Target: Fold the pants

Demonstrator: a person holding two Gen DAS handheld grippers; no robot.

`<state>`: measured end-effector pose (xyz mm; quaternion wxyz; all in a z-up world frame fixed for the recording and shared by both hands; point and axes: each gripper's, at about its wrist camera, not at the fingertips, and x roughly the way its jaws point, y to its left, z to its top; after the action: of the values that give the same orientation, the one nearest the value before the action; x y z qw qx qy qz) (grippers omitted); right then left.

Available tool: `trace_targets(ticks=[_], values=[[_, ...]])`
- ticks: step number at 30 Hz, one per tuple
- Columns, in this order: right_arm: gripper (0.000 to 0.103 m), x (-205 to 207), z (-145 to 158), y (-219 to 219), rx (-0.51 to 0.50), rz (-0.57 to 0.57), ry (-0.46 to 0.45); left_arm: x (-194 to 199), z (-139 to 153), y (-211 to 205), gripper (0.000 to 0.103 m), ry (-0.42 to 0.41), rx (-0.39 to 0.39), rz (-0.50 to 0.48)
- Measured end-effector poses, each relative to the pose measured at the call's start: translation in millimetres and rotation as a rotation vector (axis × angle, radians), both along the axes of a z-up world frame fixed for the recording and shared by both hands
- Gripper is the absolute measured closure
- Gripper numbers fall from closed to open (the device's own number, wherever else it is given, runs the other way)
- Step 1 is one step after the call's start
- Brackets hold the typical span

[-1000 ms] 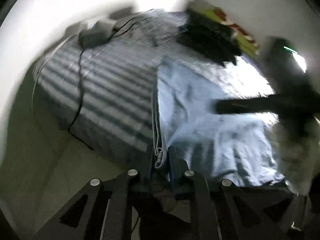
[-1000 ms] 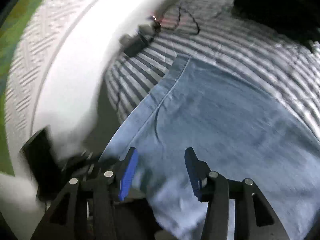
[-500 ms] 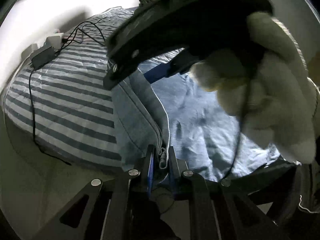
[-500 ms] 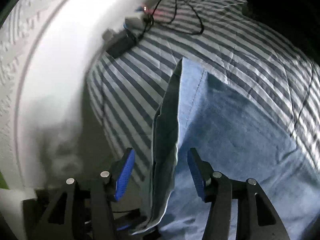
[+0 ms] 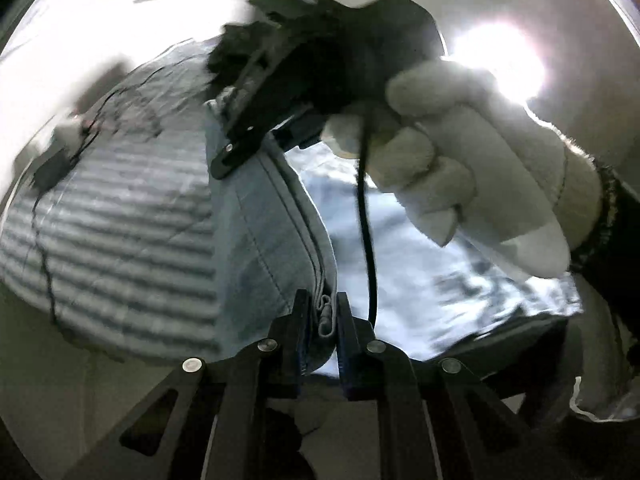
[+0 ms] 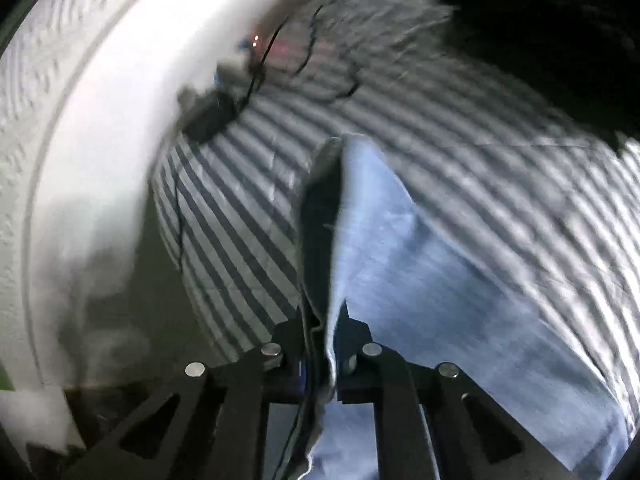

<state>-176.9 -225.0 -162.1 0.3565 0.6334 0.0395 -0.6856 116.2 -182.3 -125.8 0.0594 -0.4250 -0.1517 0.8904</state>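
Striped bedding [image 5: 120, 240] covers the bed that fills both views, with a pale wall [image 6: 80, 140] curving along its far left side and a dark box [image 6: 208, 116] with tangled cables [image 6: 312, 52] lying near that wall. Going rightward in the left wrist view, the bedding's near edge drops off to a plain floor [image 5: 80, 392], and the light blue pants [image 5: 272, 240] rise from the bed in a lifted fold whose seamed edge runs down into the left gripper [image 5: 322, 320] — its two fingers are pressed together on that edge. Above and right of it, a hand in a white glove [image 5: 472, 160] grips the handle of the right gripper [image 5: 224, 160], which reaches leftward and down to the upper part of the same lifted edge; a black cord [image 5: 366, 220] hangs from the handle. In the right wrist view that gripper's fingers are closed on the fabric edge, which stands up between them, while the rest of the pants spreads flat to the right over the stripes. Farther right, a heap of black clothing [image 6: 540, 32] sits at the far corner of the bed, well apart from the pants, leaving bare striped bedding between them.
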Motion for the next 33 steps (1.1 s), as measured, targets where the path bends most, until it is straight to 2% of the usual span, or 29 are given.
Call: trace_targets(ticks=[6, 10, 15, 19, 21, 24, 26, 29, 33], values=[[0.095, -10.2, 80.3, 109.3, -0.073, -0.089, 0.092, -31.8, 75.2, 64.2, 0.091, 0.099, 0.018, -0.162], [0.095, -9.3, 127.0, 189.8, -0.109, -0.176, 0.151, -65.0, 121.6, 138.0, 0.091, 0.141, 0.002, -0.312], [0.095, 4.5, 159.0, 303.3, -0.091, -0.289, 0.215, -100.0, 144.2, 239.7, 0.091, 0.159, -0.002, -0.491], [0.095, 25.2, 169.2, 403.5, -0.073, -0.399, 0.251, -123.0, 146.3, 334.3, 0.091, 0.153, 0.048, -0.641], [0.095, 38.8, 166.1, 459.8, -0.060, -0.470, 0.254, -134.7, 141.4, 381.3, 0.091, 0.139, 0.087, -0.712], [0.095, 64.1, 151.3, 539.7, -0.047, -0.573, 0.237, -142.9, 127.3, 443.1, 0.091, 0.119, 0.098, -0.805], [0.095, 83.3, 126.3, 594.7, -0.030, -0.649, 0.197, -148.2, 108.0, 486.5, 0.091, 0.074, 0.116, -0.868], [0.095, 108.4, 83.0, 650.7, -0.020, -0.734, 0.134, -150.3, 76.0, 539.9, 0.091, 0.006, 0.118, -0.940], [0.096, 134.3, 29.9, 703.4, -0.019, -0.807, 0.053, -146.1, 40.5, 593.1, 0.091, -0.065, 0.088, -1.000]])
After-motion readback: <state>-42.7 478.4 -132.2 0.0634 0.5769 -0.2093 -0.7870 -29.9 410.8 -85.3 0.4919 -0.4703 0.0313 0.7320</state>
